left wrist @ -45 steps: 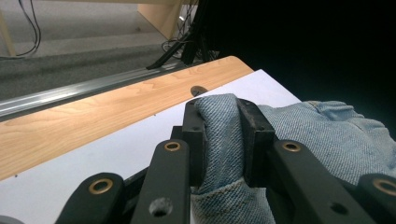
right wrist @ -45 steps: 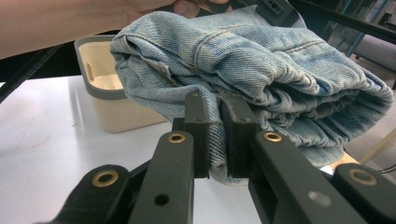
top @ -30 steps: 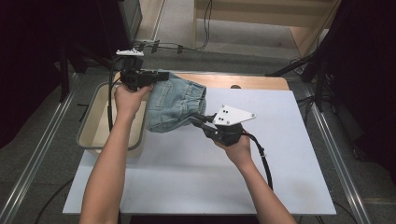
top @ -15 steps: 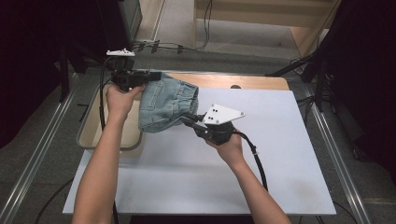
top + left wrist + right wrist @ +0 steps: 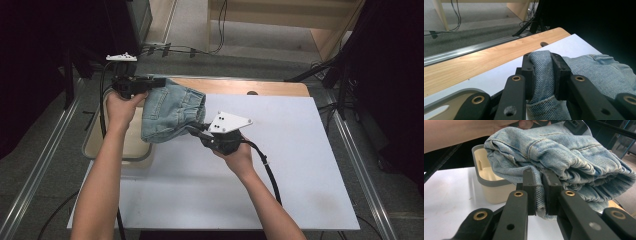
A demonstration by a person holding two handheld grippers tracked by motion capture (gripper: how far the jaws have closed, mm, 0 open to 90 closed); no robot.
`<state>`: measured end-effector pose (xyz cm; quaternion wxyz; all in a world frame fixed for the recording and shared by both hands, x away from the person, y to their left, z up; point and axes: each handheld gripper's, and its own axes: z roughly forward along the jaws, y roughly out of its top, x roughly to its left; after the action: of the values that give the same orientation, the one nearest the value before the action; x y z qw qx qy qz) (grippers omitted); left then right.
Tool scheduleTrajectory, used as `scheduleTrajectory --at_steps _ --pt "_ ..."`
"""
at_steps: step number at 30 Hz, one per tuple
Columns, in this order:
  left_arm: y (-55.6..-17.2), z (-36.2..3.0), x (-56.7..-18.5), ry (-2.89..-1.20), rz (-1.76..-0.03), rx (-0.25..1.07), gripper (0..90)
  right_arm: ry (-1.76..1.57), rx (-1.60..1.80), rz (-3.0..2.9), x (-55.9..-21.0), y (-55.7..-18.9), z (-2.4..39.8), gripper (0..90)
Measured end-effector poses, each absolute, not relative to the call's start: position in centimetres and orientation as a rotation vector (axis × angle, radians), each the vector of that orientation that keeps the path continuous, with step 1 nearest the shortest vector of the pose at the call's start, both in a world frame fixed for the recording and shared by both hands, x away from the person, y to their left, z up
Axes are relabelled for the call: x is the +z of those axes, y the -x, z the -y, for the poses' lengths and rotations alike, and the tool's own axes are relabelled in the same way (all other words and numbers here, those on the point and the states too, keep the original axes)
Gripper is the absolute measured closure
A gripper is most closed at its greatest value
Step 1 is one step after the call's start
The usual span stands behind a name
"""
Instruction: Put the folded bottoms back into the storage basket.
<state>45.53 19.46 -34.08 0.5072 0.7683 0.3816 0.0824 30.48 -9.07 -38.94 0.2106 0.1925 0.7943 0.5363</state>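
1. Upper left of centre in the high view, the folded denim garment (image 5: 172,112) hangs off the white table (image 5: 300,165), slung between both grippers over the beige bin (image 5: 131,146). It looks soft, floppy and moderately heavy, so gripping thick folded edges seems wisest. The left gripper (image 5: 150,84) reaches level from the left; the right gripper (image 5: 196,131) angles up-left from a bent wrist.
2. Centre of the left gripper view, the jaws are clamped on a bunched denim fold (image 5: 541,72).
3. Low centre of the right gripper view, the jaws pinch a hem layer (image 5: 539,195), the bundle sagging above.
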Motion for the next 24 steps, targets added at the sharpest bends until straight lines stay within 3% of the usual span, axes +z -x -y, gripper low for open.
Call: scheduleTrajectory --at_steps 24 --pt "-45.4 -22.6 -34.1 -1.839 -0.940 0.224 75.5 -0.498 1.511 -2.234 -39.2 -31.1 5.8 81.1"
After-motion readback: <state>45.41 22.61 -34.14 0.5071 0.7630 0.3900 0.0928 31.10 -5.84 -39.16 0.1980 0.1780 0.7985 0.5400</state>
